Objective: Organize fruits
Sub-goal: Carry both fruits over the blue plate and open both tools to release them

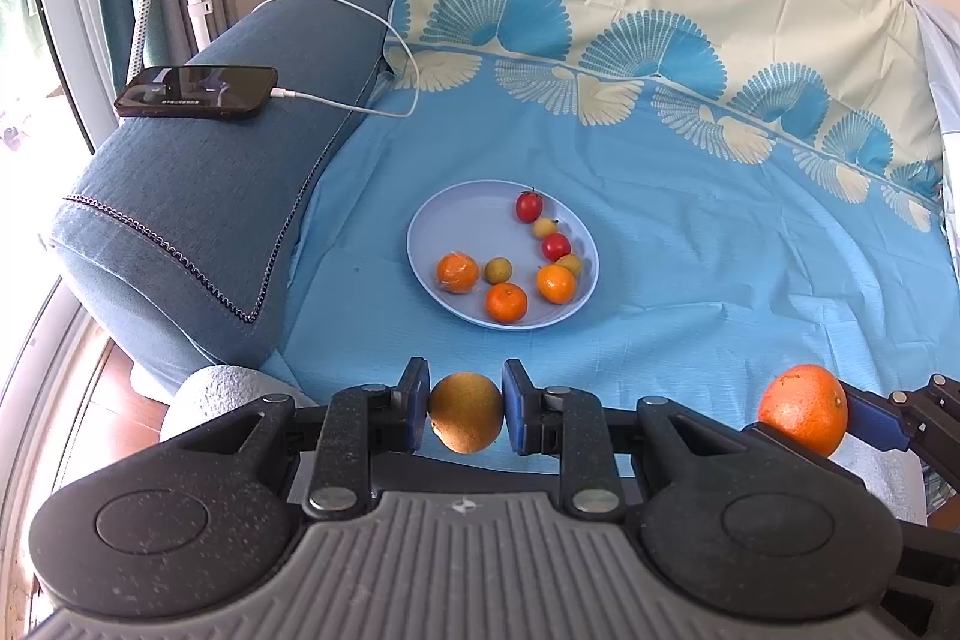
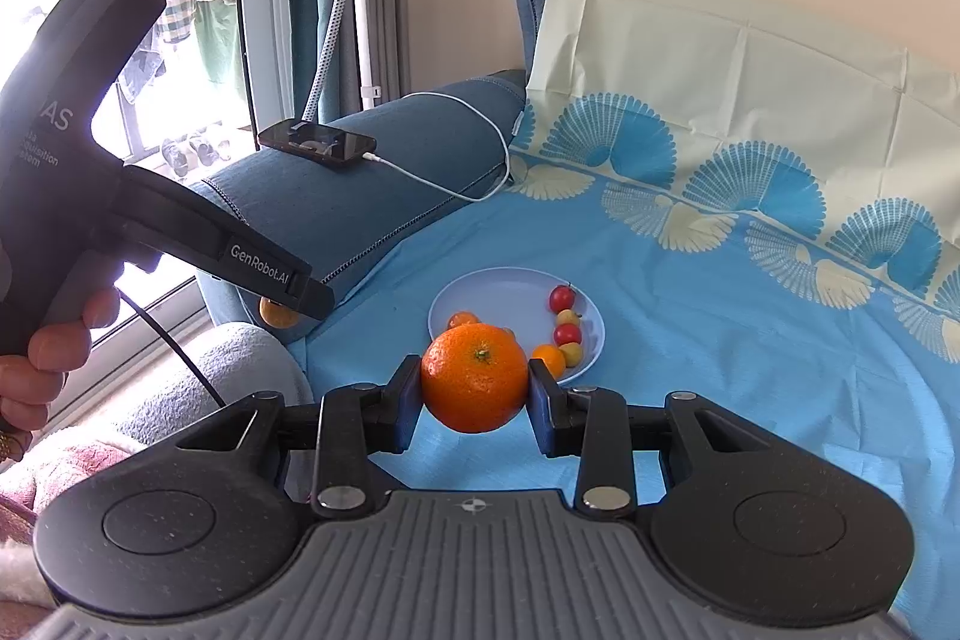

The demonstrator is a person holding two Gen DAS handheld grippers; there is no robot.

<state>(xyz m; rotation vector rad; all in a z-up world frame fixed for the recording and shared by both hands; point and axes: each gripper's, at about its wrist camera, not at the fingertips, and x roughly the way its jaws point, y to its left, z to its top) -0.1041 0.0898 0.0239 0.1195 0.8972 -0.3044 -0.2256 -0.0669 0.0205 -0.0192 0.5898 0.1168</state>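
Observation:
My left gripper (image 1: 466,413) is shut on a brownish-yellow round fruit (image 1: 467,411), held above the near edge of the blue cloth. My right gripper (image 2: 474,387) is shut on a large orange (image 2: 474,377); that orange also shows in the left wrist view (image 1: 804,409) at the lower right. A pale blue plate (image 1: 456,214) lies ahead on the cloth and holds small tangerines (image 1: 506,302), red cherry tomatoes (image 1: 529,206) and small yellowish fruits (image 1: 497,270). In the right wrist view the plate (image 2: 510,289) is just beyond the held orange.
A blue sofa armrest (image 1: 204,214) stands to the left with a black phone (image 1: 197,92) on a white charging cable (image 1: 372,22). The blue patterned cloth (image 1: 720,250) covers the seat and backrest. The left gripper body (image 2: 120,160) fills the left of the right wrist view.

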